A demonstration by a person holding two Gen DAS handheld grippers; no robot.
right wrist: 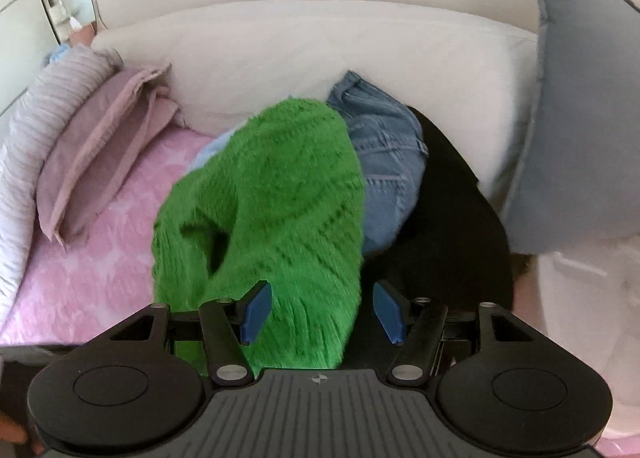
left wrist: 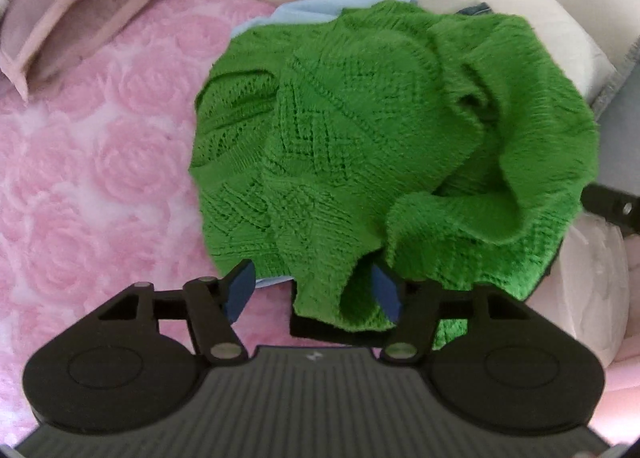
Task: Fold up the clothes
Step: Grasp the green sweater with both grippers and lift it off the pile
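A bed with a pink rose blanket (left wrist: 80, 161) fills the room. On the left lies a dusty pink pillow (right wrist: 100, 153). In the middle sits a crumpled green sweater (left wrist: 360, 137) on a light blue cloth (left wrist: 320, 9). The left gripper (left wrist: 312, 290) has its jaws spread wide, with a sweater edge between them. The right gripper (right wrist: 320, 312) has its jaws spread too, with green knit between them. Blue jeans (right wrist: 384, 169) and a black cloth (right wrist: 448, 217) lie to the right. No writing can be read.

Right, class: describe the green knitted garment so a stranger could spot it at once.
Start at the pink rose-patterned bedspread; a heap of clothes lies against the cream headboard. The green sweater is crumpled on top, beside blue jeans and a black garment. Only it is bright green openwork knit.
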